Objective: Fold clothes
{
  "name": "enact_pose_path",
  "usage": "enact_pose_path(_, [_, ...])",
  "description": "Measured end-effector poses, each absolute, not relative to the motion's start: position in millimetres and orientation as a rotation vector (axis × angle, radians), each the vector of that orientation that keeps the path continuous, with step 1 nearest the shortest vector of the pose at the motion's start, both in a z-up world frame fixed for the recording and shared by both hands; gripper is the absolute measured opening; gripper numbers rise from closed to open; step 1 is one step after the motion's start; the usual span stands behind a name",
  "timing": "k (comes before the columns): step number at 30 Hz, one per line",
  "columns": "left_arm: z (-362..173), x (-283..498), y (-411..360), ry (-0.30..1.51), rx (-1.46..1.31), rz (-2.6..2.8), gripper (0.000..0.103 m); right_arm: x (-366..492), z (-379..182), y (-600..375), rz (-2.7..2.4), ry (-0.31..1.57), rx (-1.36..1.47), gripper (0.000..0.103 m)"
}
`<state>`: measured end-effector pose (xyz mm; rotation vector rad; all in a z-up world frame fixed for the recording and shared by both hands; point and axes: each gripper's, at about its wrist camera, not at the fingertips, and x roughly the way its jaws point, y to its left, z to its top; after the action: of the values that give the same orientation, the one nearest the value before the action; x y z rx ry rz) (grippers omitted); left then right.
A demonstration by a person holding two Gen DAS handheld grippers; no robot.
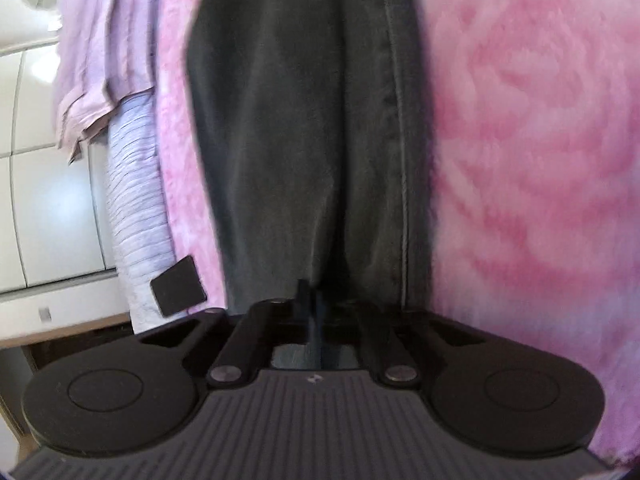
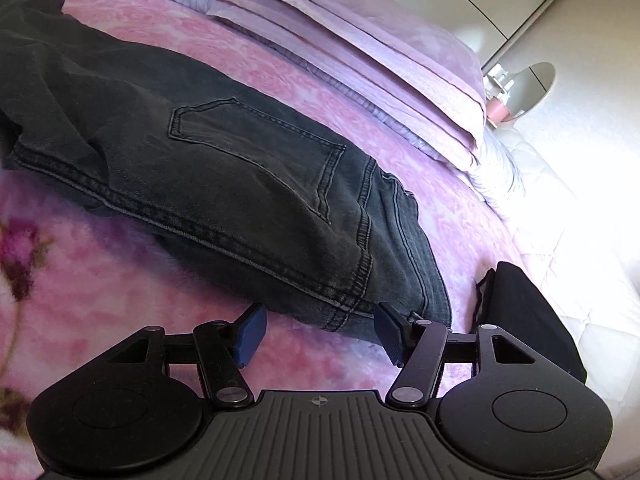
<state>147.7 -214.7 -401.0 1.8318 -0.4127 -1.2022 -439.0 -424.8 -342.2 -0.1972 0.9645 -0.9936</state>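
Left wrist view: the left tongs [image 1: 310, 300] are clenched on the hem of the dark jeans [image 1: 304, 128], which run toward twelve o'clock over the pink blanket [image 1: 532, 140]. Right tongs [image 2: 320, 334] stand released (blue pads apart), the jeans' waistband [image 2: 384, 240] at twelve o'clock.

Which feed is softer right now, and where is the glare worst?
Left wrist view: motion-blurred throughout, dark grey denim jeans and pink fleece rose-pattern blanket smeared. Right wrist view: sharper, pocket stitching crisp, but sunlight blows out the white quilted mattress edge at right.
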Motion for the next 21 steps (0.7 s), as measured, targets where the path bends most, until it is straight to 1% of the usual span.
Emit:
enact_pose_path(4, [-380, 153, -188, -0.339, 1.753, -1.201, 0.0, -438, -336, -427, -0.999, 0.954, -0.229, 0.061])
enact_pose_path(6, [-393, 152, -182, -0.311, 1.785, -1.209, 0.0, -438, -335, -426, -1.003, 0.955, -0.23, 0.061])
enact_pose_path(9, [-402, 150, -181, -0.32, 1.779, -1.176, 0.001, -437, -335, -427, -1.005, 0.963, -0.202, 0.061])
enact_pose_path(10, [-405, 149, -181, -0.325, 1.774, -1.163, 0.003, -437, -334, -427, -1.003, 0.964, -0.194, 0.061])
enact_pose_path(11, [-407, 149, -181, -0.33, 1.769, -1.15, 0.012, -437, -332, -426, -1.0, 0.966, -0.186, 0.061])
enact_pose_path(13, [-401, 146, -174, -0.342, 1.747, -1.148, 0.021, -437, -331, -421, -0.983, 0.98, -0.211, 0.061])
enact_pose_path(15, [-396, 143, -168, -0.347, 1.737, -1.162, 0.027, -440, -333, -417, -0.976, 1.005, -0.24, 0.061])
enact_pose_path(17, [-398, 142, -165, -0.359, 1.756, -1.169, 0.041, -444, -336, -416, -0.987, 1.017, -0.229, 0.061])
enact_pose_path(21, [-400, 138, -161, -0.382, 1.785, -1.189, 0.037, -447, -341, -414, -0.994, 1.019, -0.188, 0.061])
